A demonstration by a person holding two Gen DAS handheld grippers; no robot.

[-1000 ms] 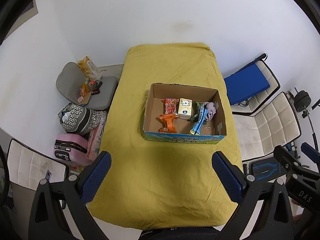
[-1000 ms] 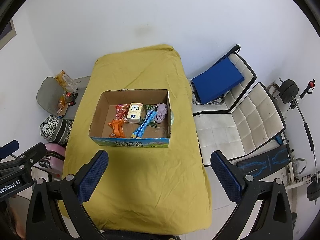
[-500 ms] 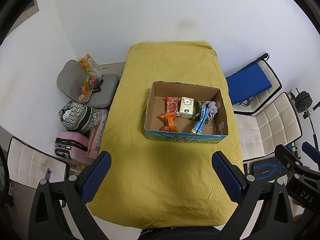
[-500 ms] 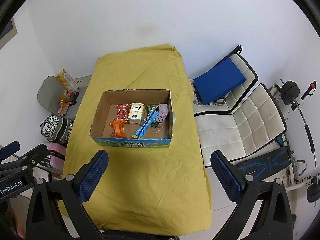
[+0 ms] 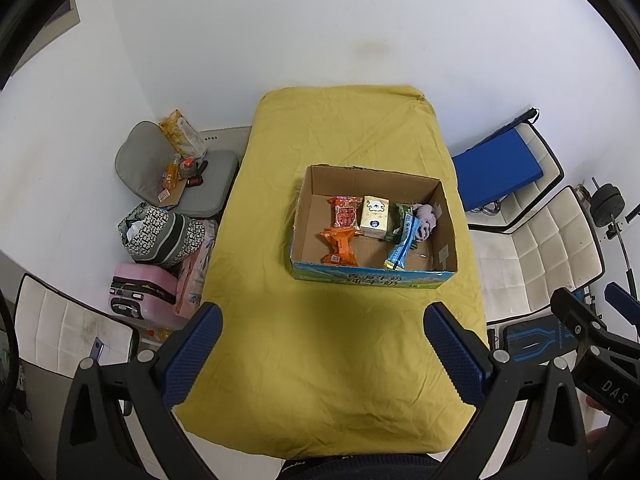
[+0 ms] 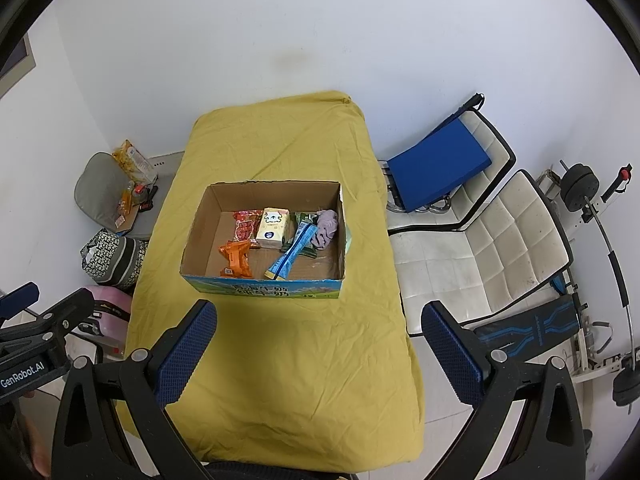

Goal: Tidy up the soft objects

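An open cardboard box (image 5: 304, 216) (image 6: 200, 232) sits on a table under a yellow cloth (image 5: 320, 340) (image 6: 280, 340). Inside lie an orange snack pack (image 5: 339, 246) (image 6: 236, 258), a red pack (image 5: 346, 212) (image 6: 244, 226), a white carton (image 5: 375, 216) (image 6: 273, 226), a blue sachet (image 5: 404, 246) (image 6: 294, 252), a green pack (image 5: 398, 220) and a purple soft cloth (image 5: 425, 218) (image 6: 326, 228). My left gripper (image 5: 322, 352) and right gripper (image 6: 318, 348) are both open and empty, held high above the table's near end.
Left of the table are a grey cushion seat (image 5: 152, 168), a patterned bag (image 5: 160, 236) and a pink case (image 5: 136, 292). Right are white folding chairs (image 6: 480, 248), a blue pad (image 6: 436, 168) and weights (image 6: 580, 192). A white wall stands behind.
Both views have shifted only slightly; the box sits a little farther away in frame. Both grippers stay open and empty.
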